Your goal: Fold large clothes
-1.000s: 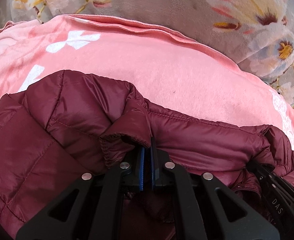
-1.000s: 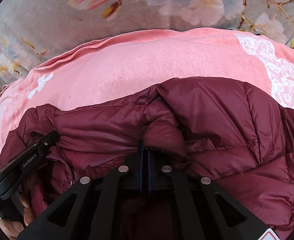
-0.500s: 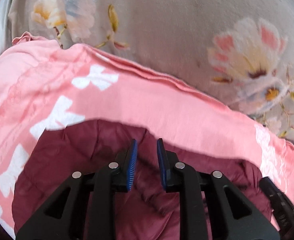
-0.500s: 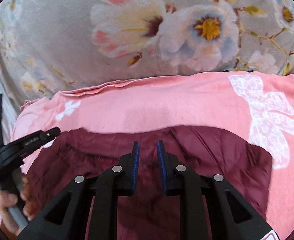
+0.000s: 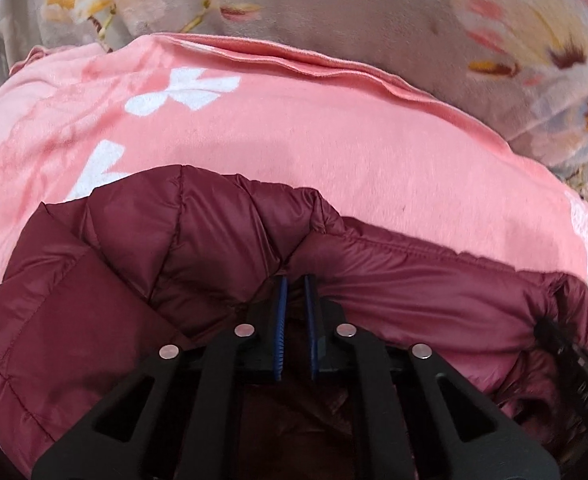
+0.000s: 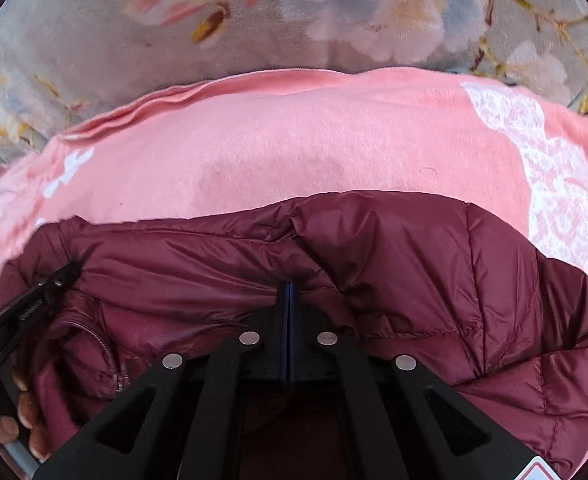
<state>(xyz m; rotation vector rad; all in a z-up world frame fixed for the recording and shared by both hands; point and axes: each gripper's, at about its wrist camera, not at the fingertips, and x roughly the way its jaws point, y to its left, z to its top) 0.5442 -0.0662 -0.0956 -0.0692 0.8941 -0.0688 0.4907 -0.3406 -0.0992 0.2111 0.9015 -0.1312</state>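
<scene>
the quilted maroon puffer jacket lies bunched on the pink bow-print blanket, the fold seemingly unfinished: the left gripper has jaws slightly apart at its edge, while the right gripper pinches fabric, jaws closed.

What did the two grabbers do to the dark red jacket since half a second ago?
Both came back down to the maroon jacket, whose puffy edge bunched up again. The right gripper closed its jaws on the fabric. The left gripper narrowed its jaws around a fold, but a small gap remains. The pink blanket and floral cover stayed put.
</scene>
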